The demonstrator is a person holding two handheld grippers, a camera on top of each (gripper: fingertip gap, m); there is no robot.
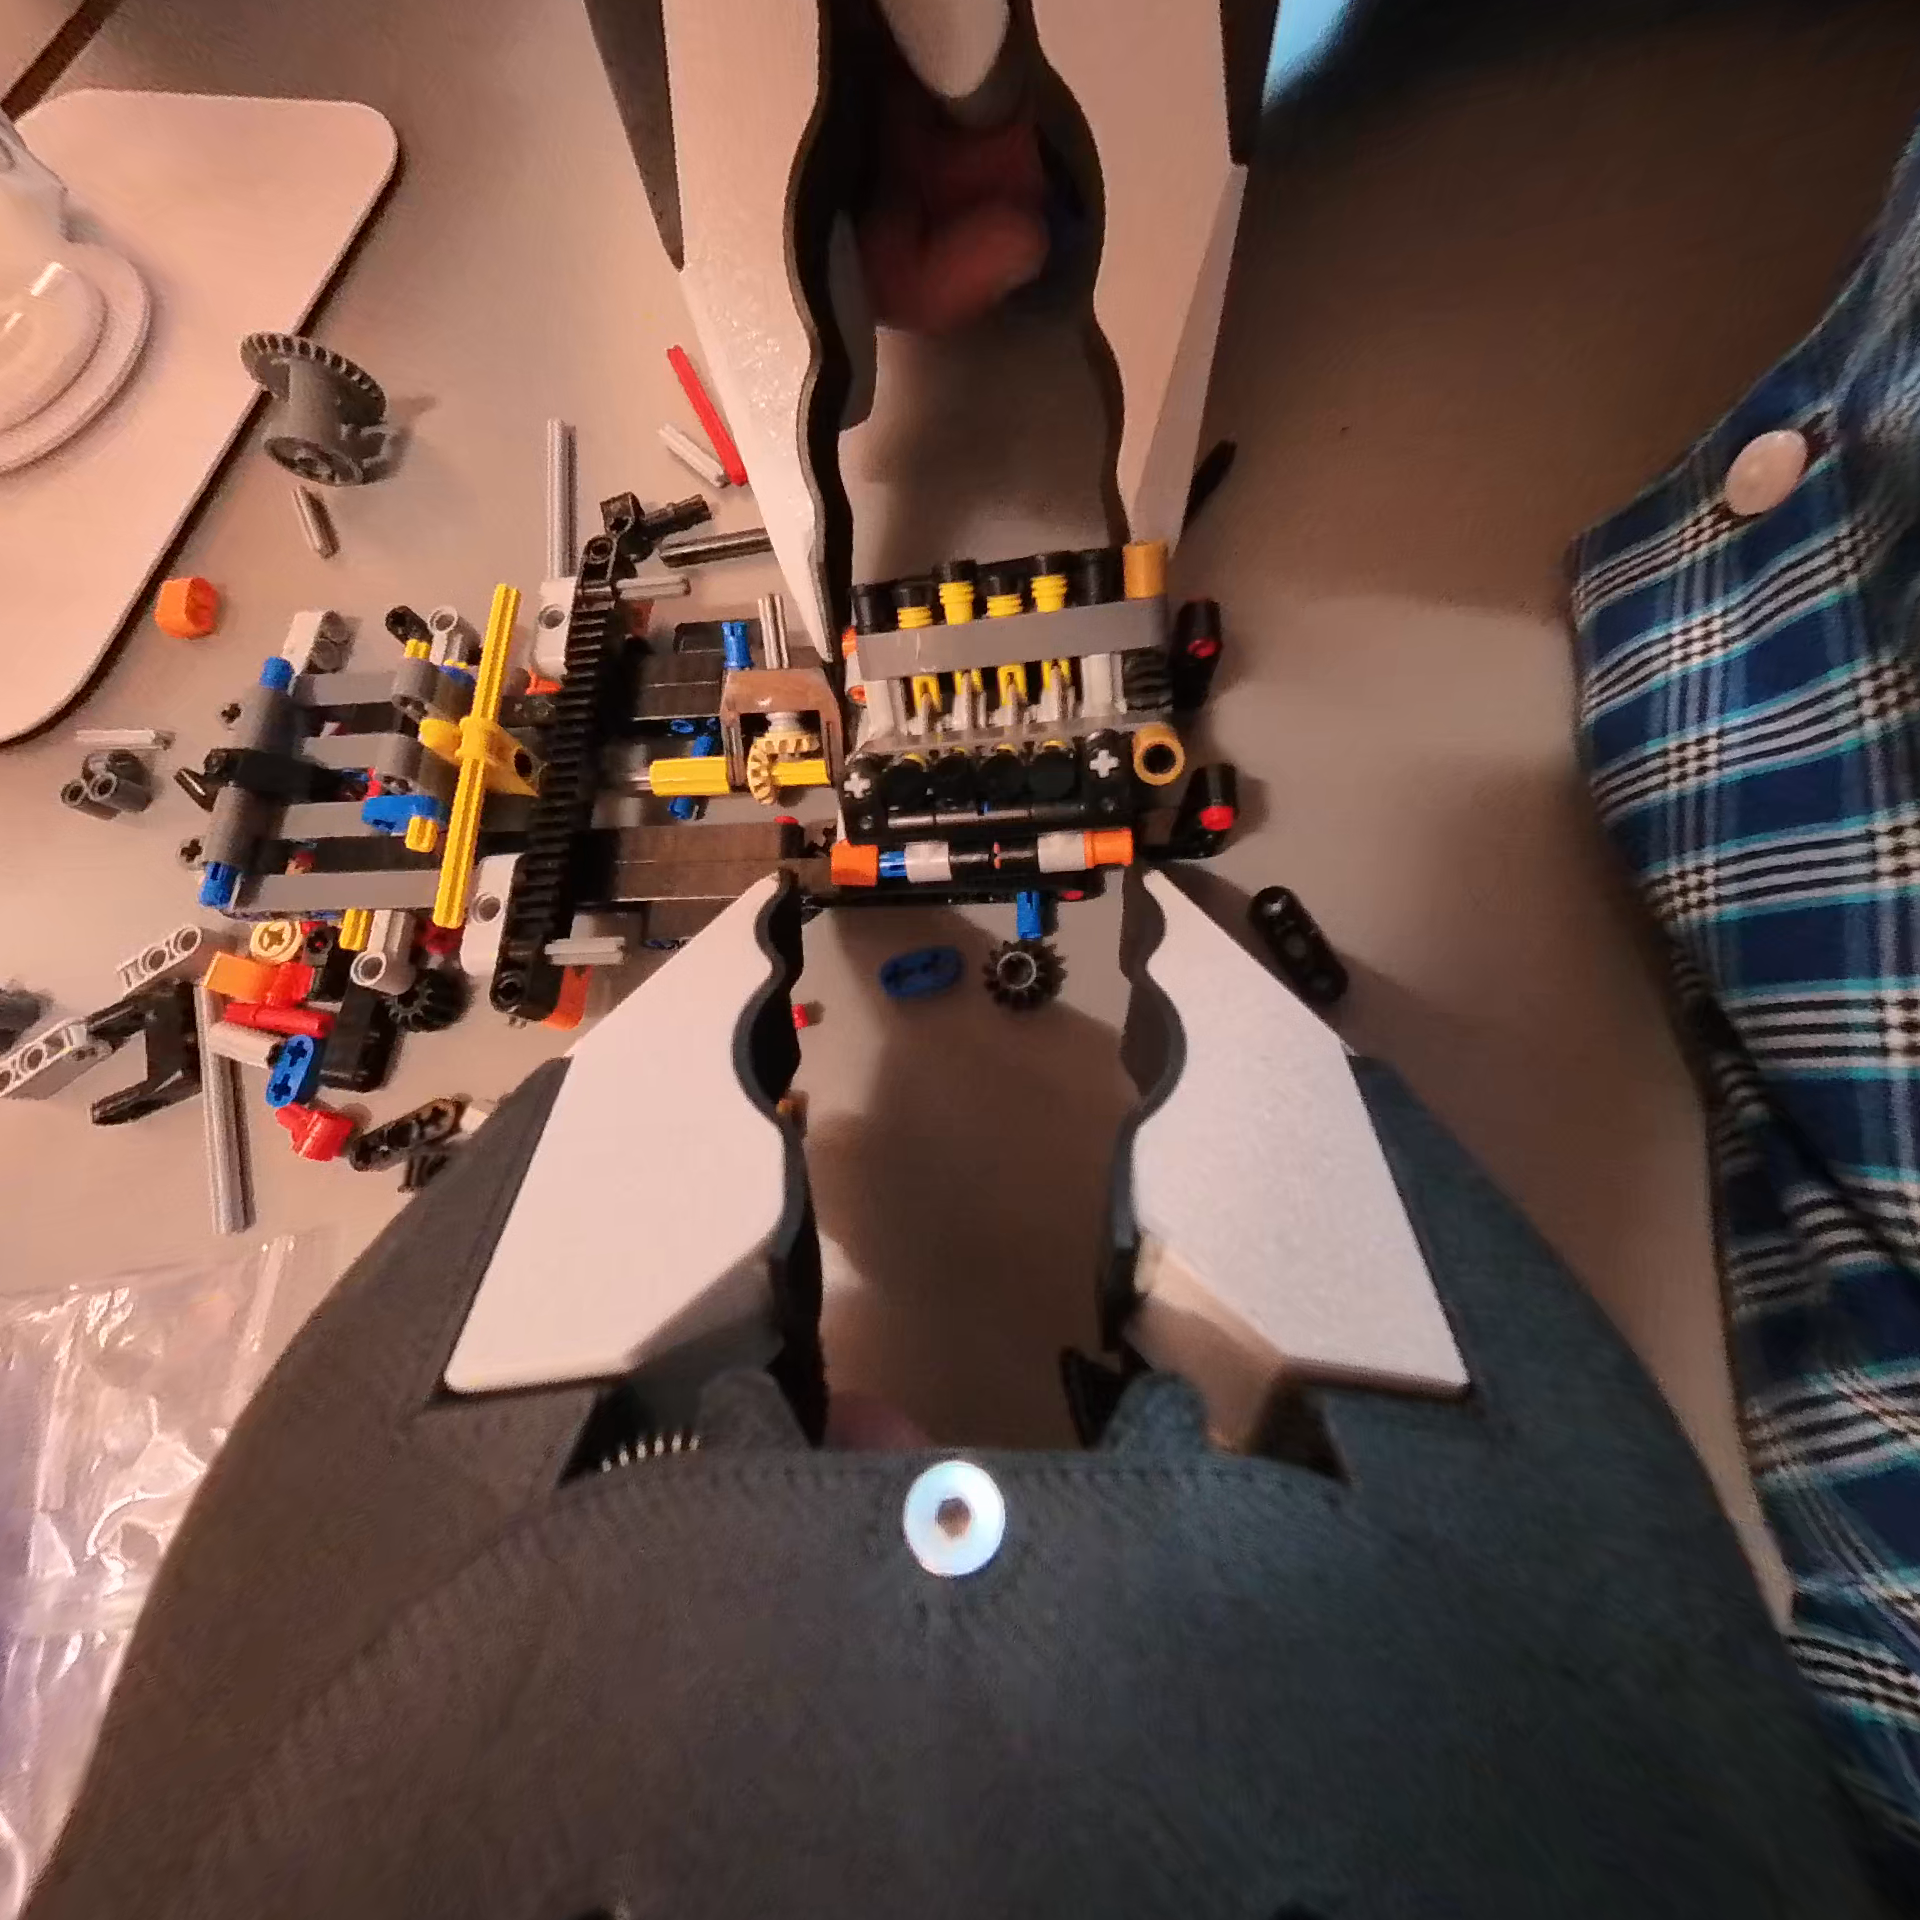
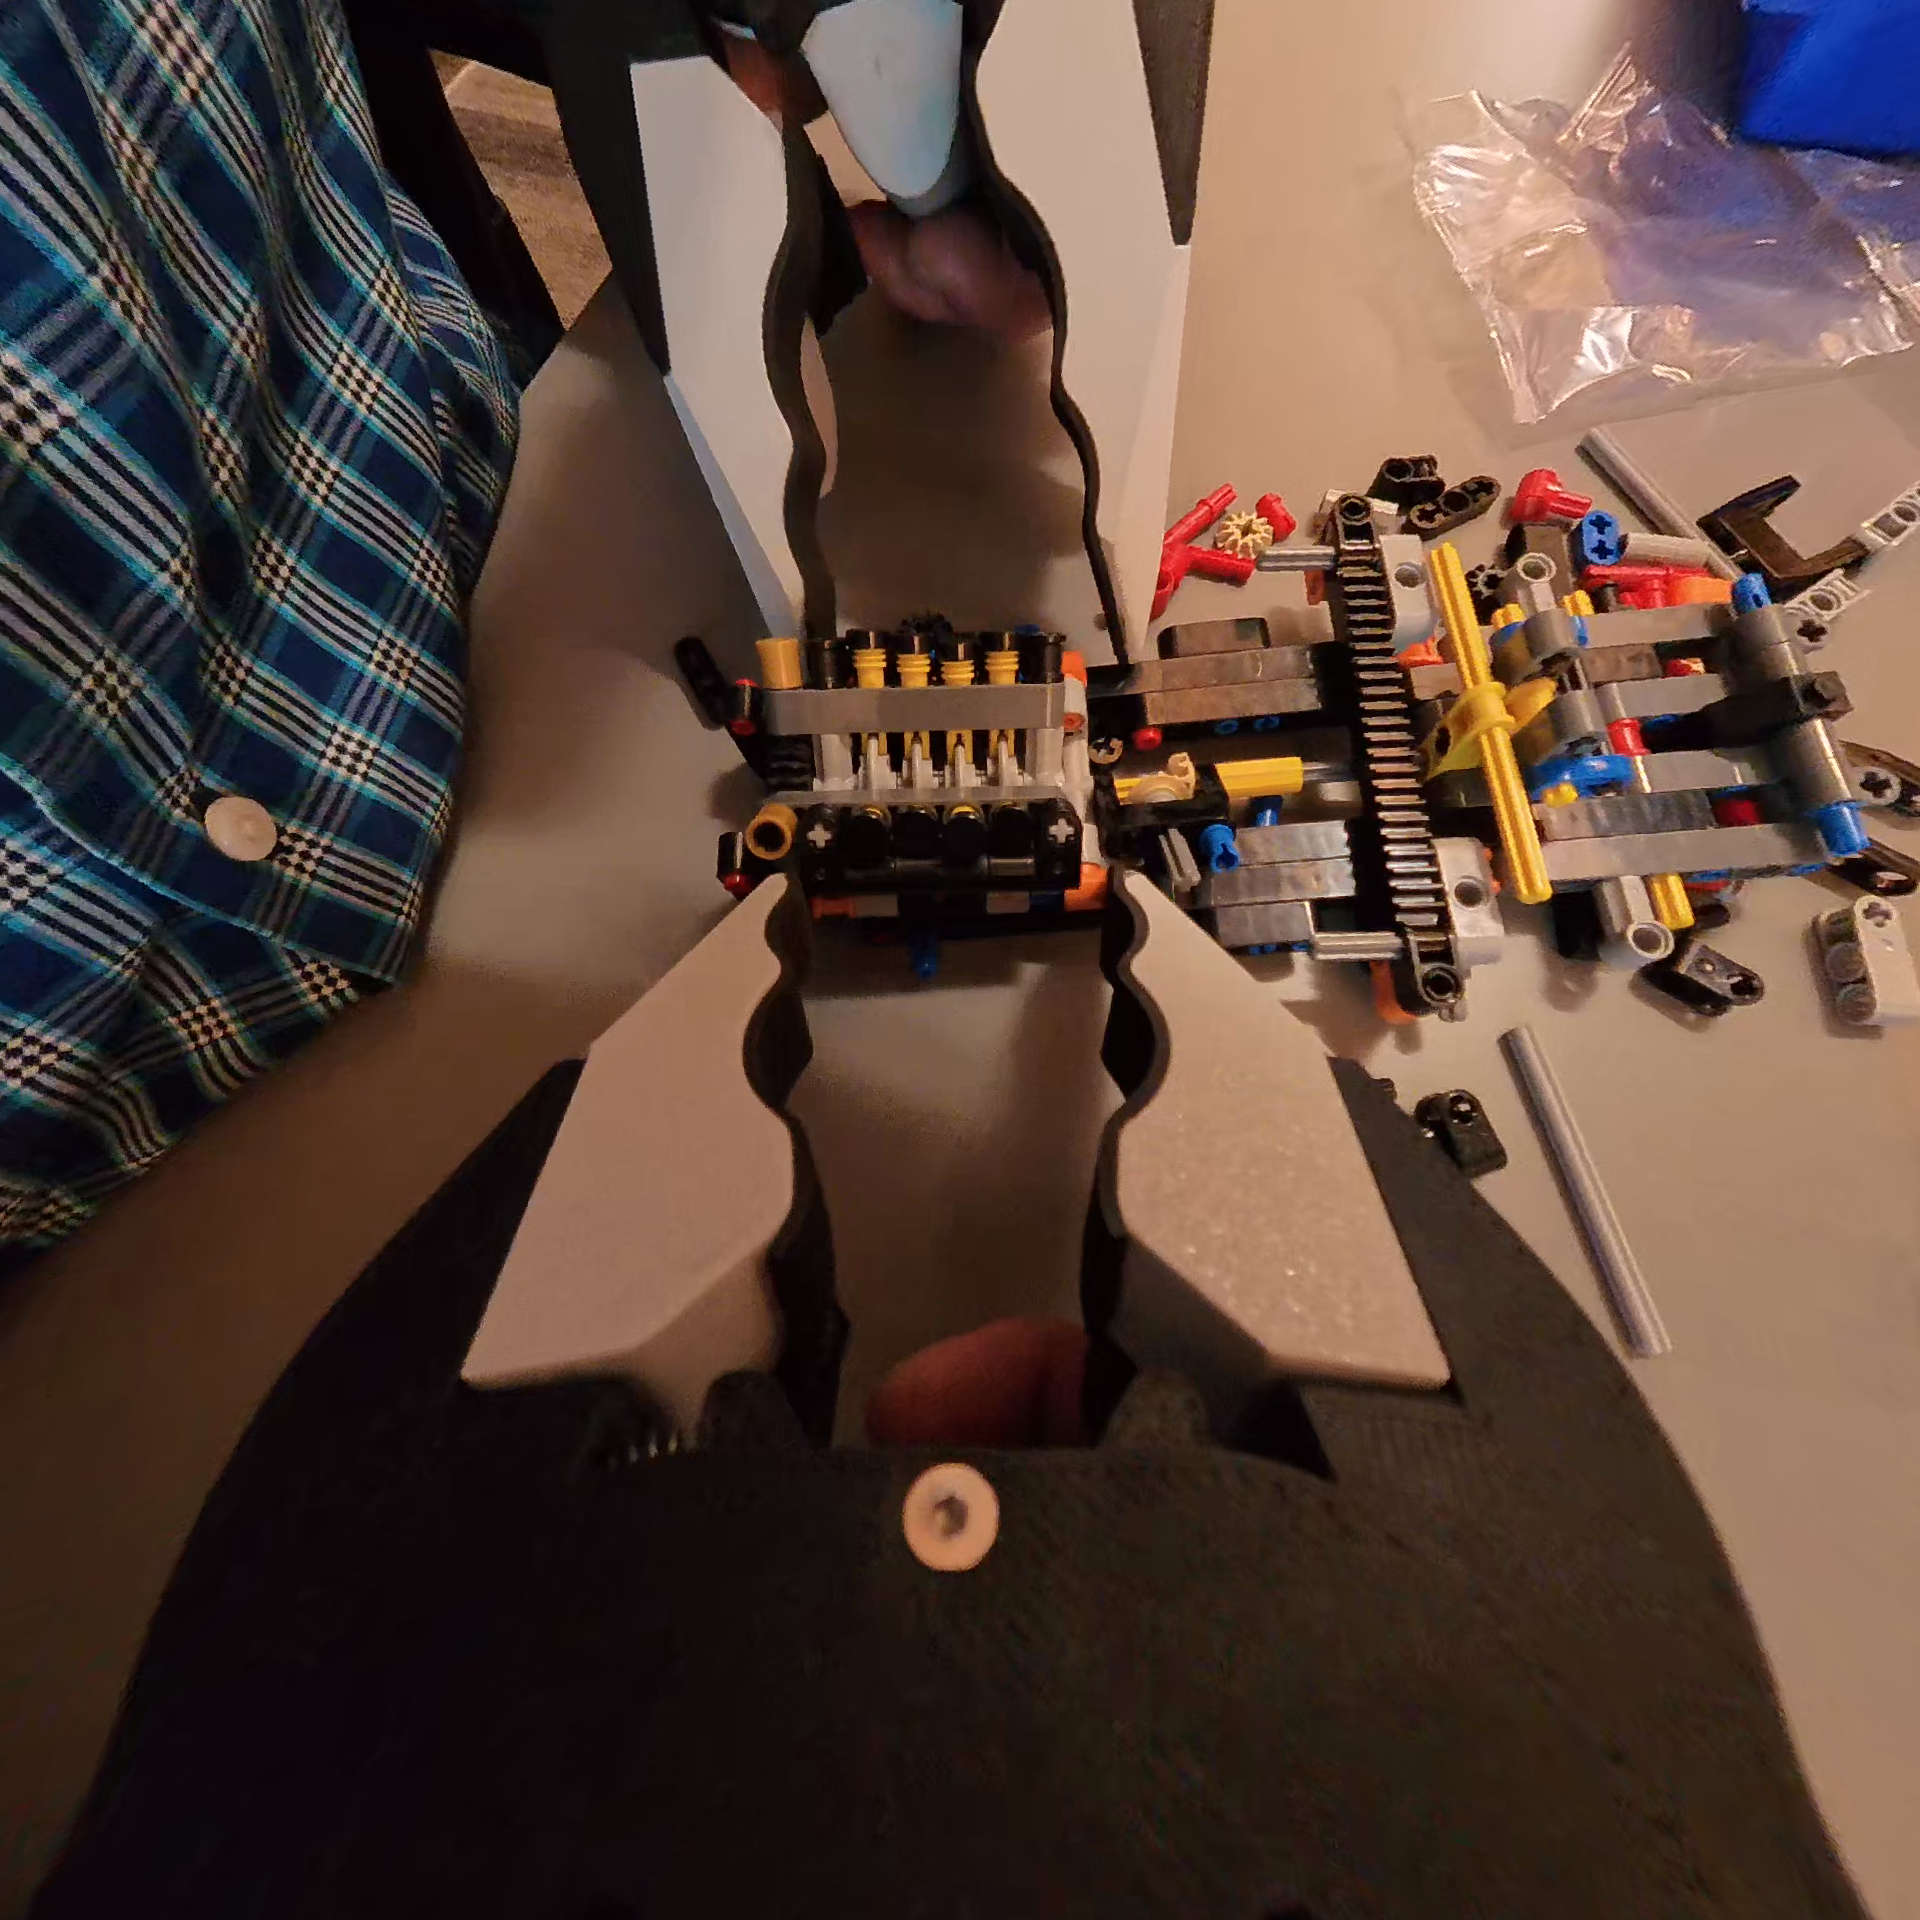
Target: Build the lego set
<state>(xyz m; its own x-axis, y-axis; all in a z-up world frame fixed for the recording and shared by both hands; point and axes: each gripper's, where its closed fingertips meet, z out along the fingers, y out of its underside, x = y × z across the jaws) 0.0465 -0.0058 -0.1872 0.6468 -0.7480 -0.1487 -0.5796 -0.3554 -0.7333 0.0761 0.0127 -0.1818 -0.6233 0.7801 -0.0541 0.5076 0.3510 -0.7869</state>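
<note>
Left wrist view: both grippers, left gripper (image 1: 961,894) and right gripper (image 2: 951,894), spread wide, face each other across the lego model (image 1: 997,717) mid-table; a clear plastic bag (image 2: 1662,239), contents unclear, lies nearby.

In the left wrist view a blue plaid shirt (image 1: 1766,935) with a white button (image 1: 1764,473) is at 3 o'clock. A pale mat (image 1: 208,312) lies on the grey counter (image 1: 1403,416) at 10 o'clock, with a clear glass object (image 1: 42,281) on a round coaster (image 1: 120,348).
</note>
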